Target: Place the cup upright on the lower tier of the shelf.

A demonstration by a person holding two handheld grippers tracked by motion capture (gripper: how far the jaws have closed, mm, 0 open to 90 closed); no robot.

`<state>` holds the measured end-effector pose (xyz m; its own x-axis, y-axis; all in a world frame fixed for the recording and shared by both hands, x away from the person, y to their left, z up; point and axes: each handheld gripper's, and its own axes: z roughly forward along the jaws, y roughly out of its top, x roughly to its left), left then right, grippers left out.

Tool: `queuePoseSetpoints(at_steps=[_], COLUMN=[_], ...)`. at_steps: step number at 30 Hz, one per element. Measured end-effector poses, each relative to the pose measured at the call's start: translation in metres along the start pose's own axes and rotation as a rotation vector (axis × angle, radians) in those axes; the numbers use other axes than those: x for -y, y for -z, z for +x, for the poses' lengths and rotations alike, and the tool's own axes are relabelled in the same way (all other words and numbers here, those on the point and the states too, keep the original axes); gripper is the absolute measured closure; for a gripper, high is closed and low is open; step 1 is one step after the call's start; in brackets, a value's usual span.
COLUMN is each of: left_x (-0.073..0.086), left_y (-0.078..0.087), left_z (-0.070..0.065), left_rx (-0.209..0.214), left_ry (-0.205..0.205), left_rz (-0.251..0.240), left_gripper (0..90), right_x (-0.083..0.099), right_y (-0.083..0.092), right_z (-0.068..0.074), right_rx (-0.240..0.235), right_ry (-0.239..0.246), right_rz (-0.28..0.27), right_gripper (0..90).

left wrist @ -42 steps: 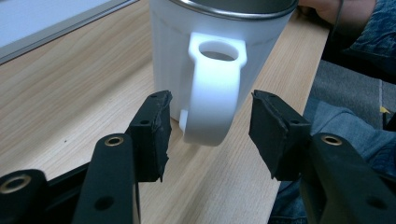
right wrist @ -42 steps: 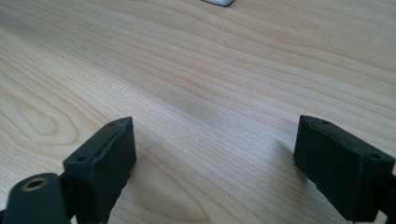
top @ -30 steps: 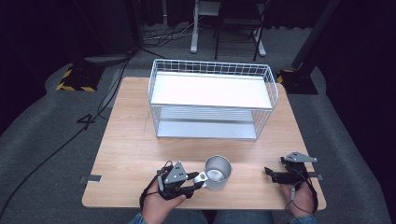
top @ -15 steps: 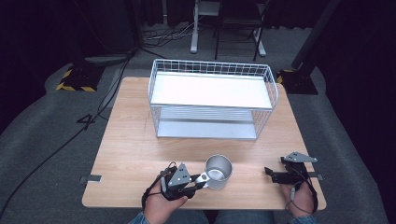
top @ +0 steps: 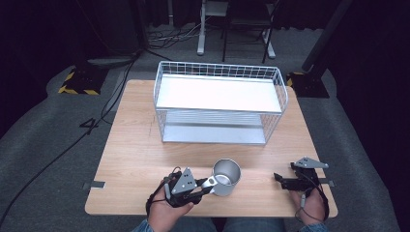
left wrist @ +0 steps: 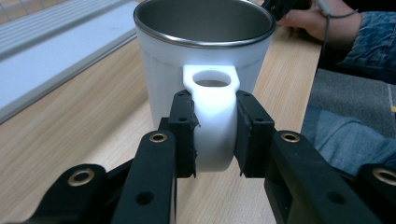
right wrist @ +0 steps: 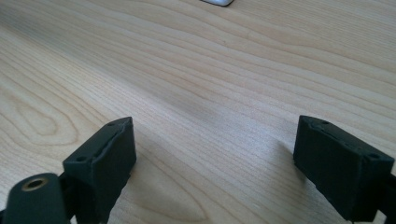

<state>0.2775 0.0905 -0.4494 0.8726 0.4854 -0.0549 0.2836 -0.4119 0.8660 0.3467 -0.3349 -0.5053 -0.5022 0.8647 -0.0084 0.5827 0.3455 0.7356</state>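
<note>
High view: fixed cam above the person's side of the table (top: 140, 159), looking fwd and down, far enough back to take in the whole top plus the wire rack (top: 220, 104) beyond the mug (top: 226, 177). Left gripper view: cam rides low behind its jaws, v. close to the mug (left wrist: 204, 56), facing it along the wood; rack edge (left wrist: 46, 51) upper left, other hand upper right. Right gripper view: cam low, tilted down at bare table (right wrist: 210, 93) right of the mug, close up. All three share the wood near the mug; high and left views share mug and rack.
</note>
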Motion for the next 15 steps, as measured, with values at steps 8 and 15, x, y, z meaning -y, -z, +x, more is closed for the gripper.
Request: queuePoseSetpoints(at_steps=[8,15], left_x=[-0.008,-0.017], left_y=[0.007,0.014], left_z=[0.008,0.019], left_rx=[-0.017,-0.052], left_ry=[0.004,0.021], left_rz=[-0.021,-0.042], left_gripper=[71.5,71.5], right_x=[0.000,0.000], right_y=[0.000,0.000], right_z=[0.000,0.000], right_rx=[0.003,0.007], right_ry=[-0.001,-0.003], right_rz=[0.000,0.000], right_gripper=[13.1,13.1])
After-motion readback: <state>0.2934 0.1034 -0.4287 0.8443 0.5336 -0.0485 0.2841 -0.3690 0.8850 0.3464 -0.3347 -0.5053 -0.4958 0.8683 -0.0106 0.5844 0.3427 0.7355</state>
